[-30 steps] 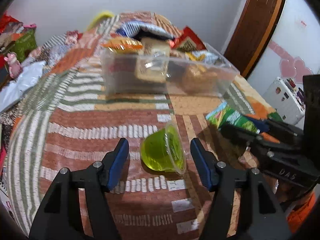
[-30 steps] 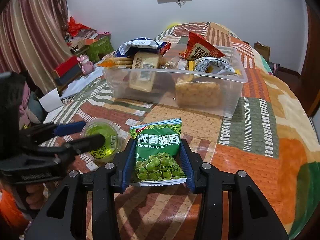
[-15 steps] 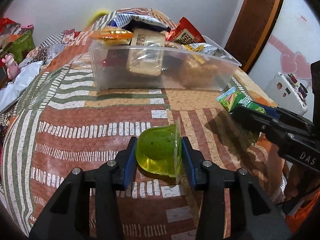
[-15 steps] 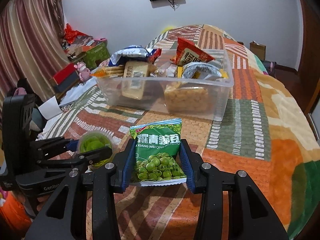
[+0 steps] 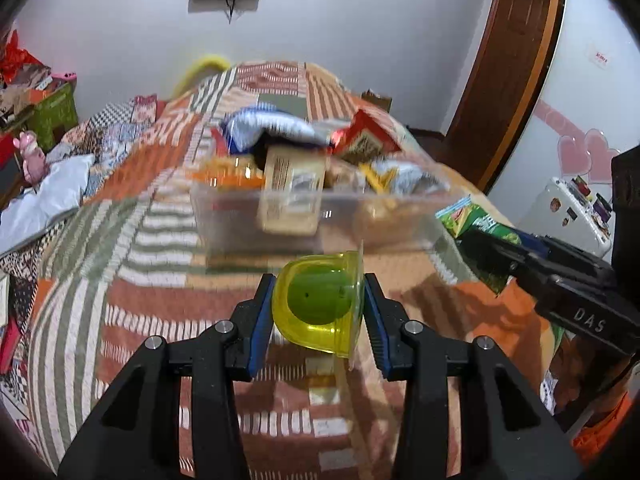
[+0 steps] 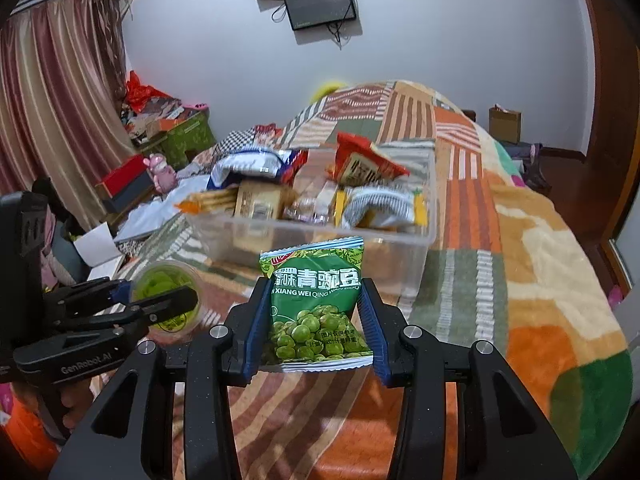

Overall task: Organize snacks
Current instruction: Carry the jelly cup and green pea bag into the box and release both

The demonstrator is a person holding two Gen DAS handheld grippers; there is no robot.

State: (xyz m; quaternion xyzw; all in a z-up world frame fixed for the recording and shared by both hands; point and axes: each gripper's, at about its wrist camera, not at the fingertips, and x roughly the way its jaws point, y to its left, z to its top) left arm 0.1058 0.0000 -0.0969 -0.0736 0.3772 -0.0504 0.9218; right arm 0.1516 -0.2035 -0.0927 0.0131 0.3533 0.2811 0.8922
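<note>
my left gripper point(image 5: 319, 308) had its fingers point(image 5: 262, 320) pressed against both sides of the green jelly cup point(image 5: 320, 304), which lay tipped on its side between the blue pads, its foil rim toward the right finger. in the right wrist view the same cup point(image 6: 168, 300) sat in the left gripper point(image 6: 160, 300) off to my left, lid facing the camera, held above the patchwork blanket point(image 6: 540, 280) on the bed.

my right gripper point(image 6: 314, 320) had its fingers point(image 6: 370, 320) closed narrow on the green pea packet point(image 6: 316, 304), pinching it at its two side edges. the packet stood upright between the pads, printed face toward the lens, its bottom seam near the finger bases. from the left wrist view the packet point(image 5: 476, 224) showed as a green corner sticking out of the right gripper point(image 5: 500, 248), just beside the right end of the clear plastic bin point(image 5: 320, 220).

the bin point(image 6: 424, 236) rested on the blanket ahead of both grippers, already crowded with snacks: a red packet point(image 6: 360, 164) standing at the back, a blue and white bag point(image 6: 252, 164) on the left, a tan wrapped block point(image 6: 256, 200) leaning at the near wall, and a white and yellow bag point(image 6: 384, 208) on the right. the left wrist view was motion-blurred, so finer detail in the bin could not be read there. both held items were short of the bin's near wall.
</note>
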